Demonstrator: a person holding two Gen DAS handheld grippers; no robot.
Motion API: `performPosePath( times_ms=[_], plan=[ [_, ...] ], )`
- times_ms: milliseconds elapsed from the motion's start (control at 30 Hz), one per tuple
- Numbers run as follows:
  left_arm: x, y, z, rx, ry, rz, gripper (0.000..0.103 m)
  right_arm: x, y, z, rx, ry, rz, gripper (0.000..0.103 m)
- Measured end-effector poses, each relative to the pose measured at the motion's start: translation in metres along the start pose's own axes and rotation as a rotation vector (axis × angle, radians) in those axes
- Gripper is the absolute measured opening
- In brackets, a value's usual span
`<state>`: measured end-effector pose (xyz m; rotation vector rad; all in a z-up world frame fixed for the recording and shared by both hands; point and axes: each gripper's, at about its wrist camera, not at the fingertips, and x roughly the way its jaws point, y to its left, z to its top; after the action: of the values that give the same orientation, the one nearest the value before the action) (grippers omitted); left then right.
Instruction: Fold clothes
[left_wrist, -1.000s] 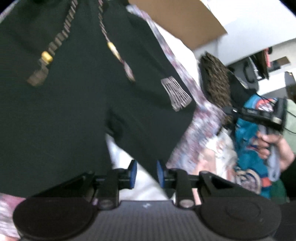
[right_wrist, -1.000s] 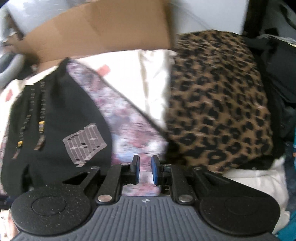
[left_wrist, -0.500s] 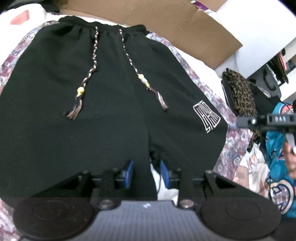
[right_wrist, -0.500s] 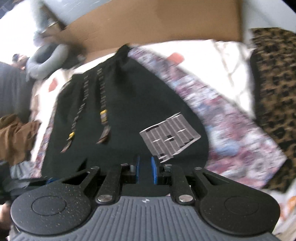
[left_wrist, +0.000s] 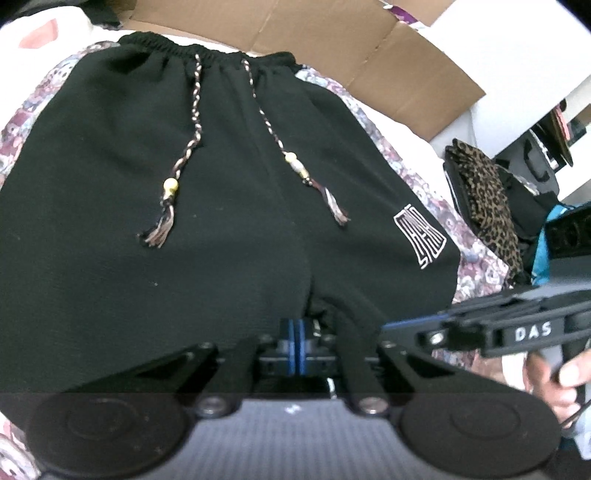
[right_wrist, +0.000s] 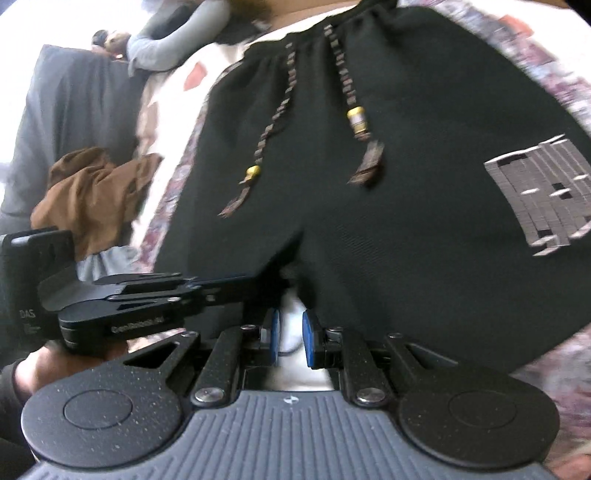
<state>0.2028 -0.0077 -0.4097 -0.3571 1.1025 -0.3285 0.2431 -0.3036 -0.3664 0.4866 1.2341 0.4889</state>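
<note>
Black shorts (left_wrist: 229, 243) with two braided drawstrings and a white logo lie spread flat, waistband far, leg hems near; they also fill the right wrist view (right_wrist: 406, 206). My left gripper (left_wrist: 296, 347) is shut, its blue pads pressed together on the inner hem at the crotch. From the right wrist view it reaches in from the left, its tip (right_wrist: 266, 280) at the crotch. My right gripper (right_wrist: 291, 341) is open just short of the crotch, with only white sheet between its pads. In the left wrist view it (left_wrist: 388, 326) comes in low from the right, held by a hand (left_wrist: 554, 380).
The shorts rest on a floral cover (left_wrist: 476, 273) over a white sheet. Flattened cardboard (left_wrist: 369, 48) lies beyond the waistband. A leopard-print garment (left_wrist: 484, 192) and dark clothes are at the right. A brown garment (right_wrist: 92, 192) sits left, and a person's grey sleeve (right_wrist: 177, 40) beyond it.
My left gripper has shut at the crotch hem of the shorts. My right gripper swung left from the leopard garment to the crotch, beside the left one, and opened wider.
</note>
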Motion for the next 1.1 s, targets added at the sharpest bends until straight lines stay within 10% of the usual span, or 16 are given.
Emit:
performPosePath(
  times_ms=[700,867,1100],
  plan=[
    [-0.004,0.003,-0.001,0.011,0.021,0.058,0.002,0.072,0.013,-0.002,-0.019,0.055,-0.013,0.033],
    [-0.003,0.005,-0.004,0.002,0.032,0.053,0.002,0.079,0.023,-0.003,-0.111,0.073,-0.063,0.000],
    [-0.006,0.004,-0.005,0.003,0.033,0.051,0.002,0.057,0.023,-0.002,-0.117,0.065,-0.077,0.000]
  ],
)
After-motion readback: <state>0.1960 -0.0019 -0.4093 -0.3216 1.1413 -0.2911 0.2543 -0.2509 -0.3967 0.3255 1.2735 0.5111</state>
